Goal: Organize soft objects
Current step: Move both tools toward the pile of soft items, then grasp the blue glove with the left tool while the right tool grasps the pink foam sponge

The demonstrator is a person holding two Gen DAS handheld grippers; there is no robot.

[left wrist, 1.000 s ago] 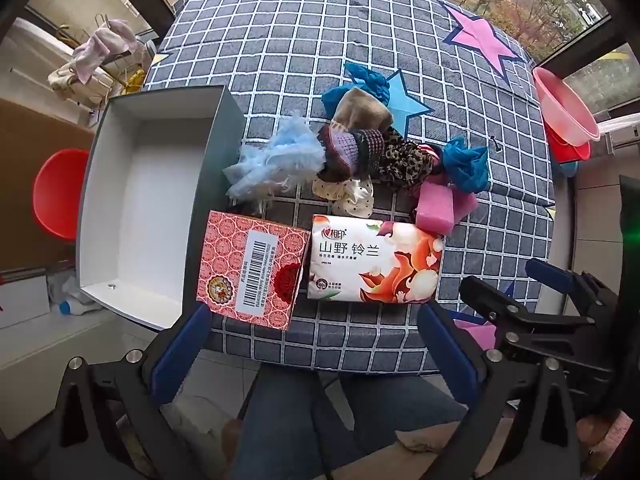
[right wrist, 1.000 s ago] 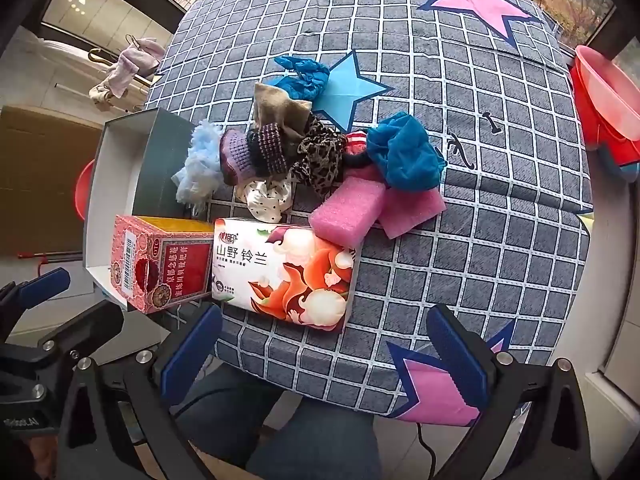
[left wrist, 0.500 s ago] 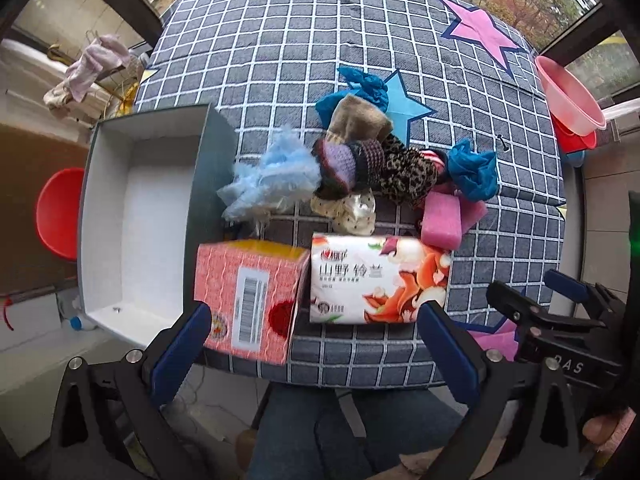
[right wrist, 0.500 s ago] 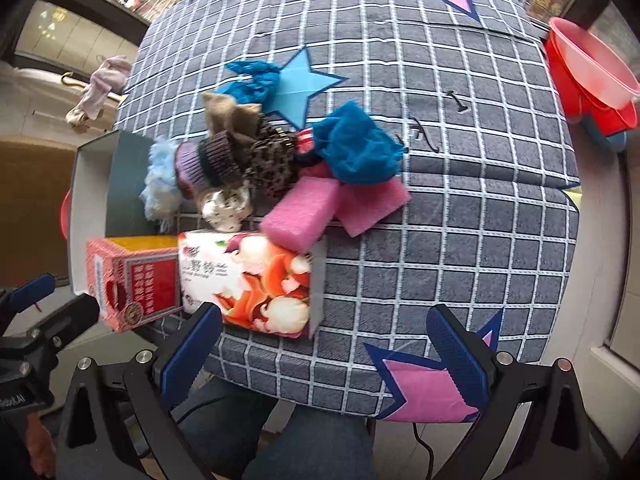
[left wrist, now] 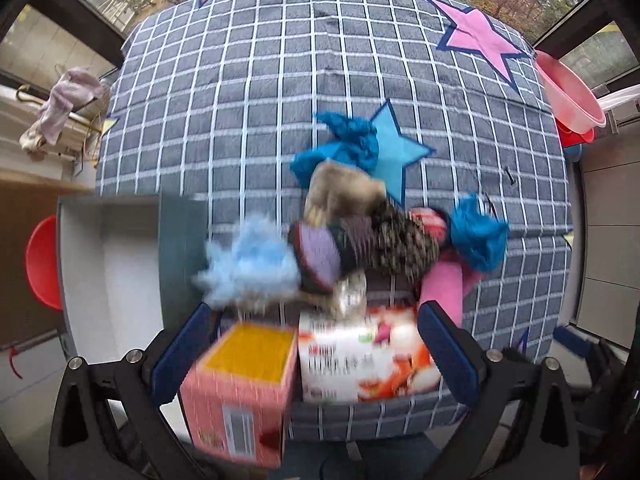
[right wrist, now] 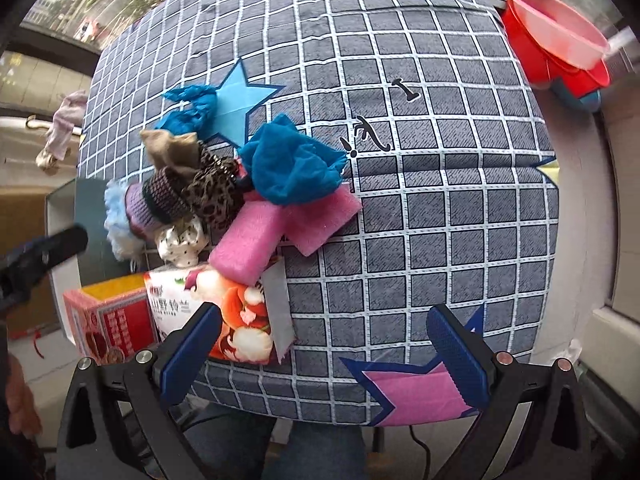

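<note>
A heap of soft things lies mid-table: a light blue fluffy piece point(left wrist: 256, 268), a purple knit roll point(left wrist: 320, 256), a leopard-print cloth point(right wrist: 216, 196), blue cloths point(right wrist: 296, 164), pink sponges point(right wrist: 248, 248). In front of the heap are a floral tissue pack point(left wrist: 360, 360) and a red carton point(left wrist: 236, 392). An open white box point(left wrist: 108, 280) stands at the left. My left gripper point(left wrist: 316, 348) is open, its pads on either side of the carton and pack. My right gripper point(right wrist: 324, 348) is open and empty above the table's front edge.
The table wears a grey checked cloth with stars point(right wrist: 440, 200). Red and pink basins point(right wrist: 560, 48) sit off the right edge. A red stool point(left wrist: 42, 264) stands left of the box. The person's legs show below the table's front edge.
My left gripper has dropped forward and low, so the carton and tissue pack now sit between its pads. My right gripper has moved forward and to the right.
</note>
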